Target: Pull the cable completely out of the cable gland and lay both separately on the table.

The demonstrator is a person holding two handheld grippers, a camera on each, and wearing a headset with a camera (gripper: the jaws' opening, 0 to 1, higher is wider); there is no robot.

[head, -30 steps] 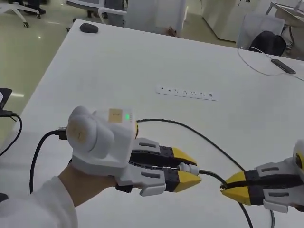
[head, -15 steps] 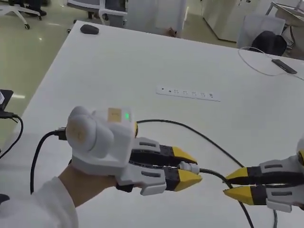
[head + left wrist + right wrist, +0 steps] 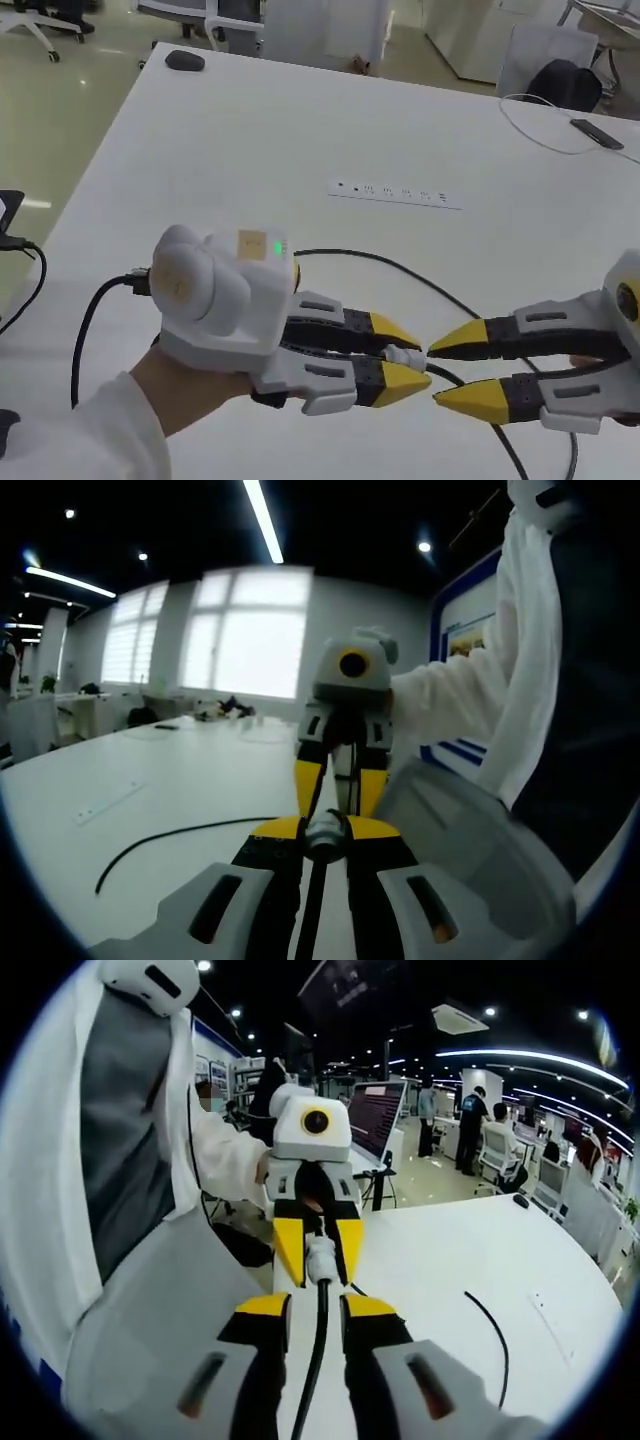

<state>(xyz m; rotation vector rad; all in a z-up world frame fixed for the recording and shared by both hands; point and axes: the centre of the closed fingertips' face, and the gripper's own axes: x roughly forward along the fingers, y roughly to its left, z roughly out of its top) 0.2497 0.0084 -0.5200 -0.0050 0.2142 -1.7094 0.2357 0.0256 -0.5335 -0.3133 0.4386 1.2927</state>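
Since a moment ago the right tongs [image 3: 436, 374] have released the cable [image 3: 380, 262], spread wide and closed in on the left tongs [image 3: 415, 357]. Those pinch the cable gland [image 3: 401, 353] over the bench [image 3: 300, 130], cable still threaded, probably so the right can regrip nearer for a firmer pull.

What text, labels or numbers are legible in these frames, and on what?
Nothing legible.
Marks on the power strip on the table: too small to read.
Print on the wall poster, left gripper view: blurred.
Text on the monitor, right gripper view: too small to read.
Face of the tan sticker on the left claw: no readable print.
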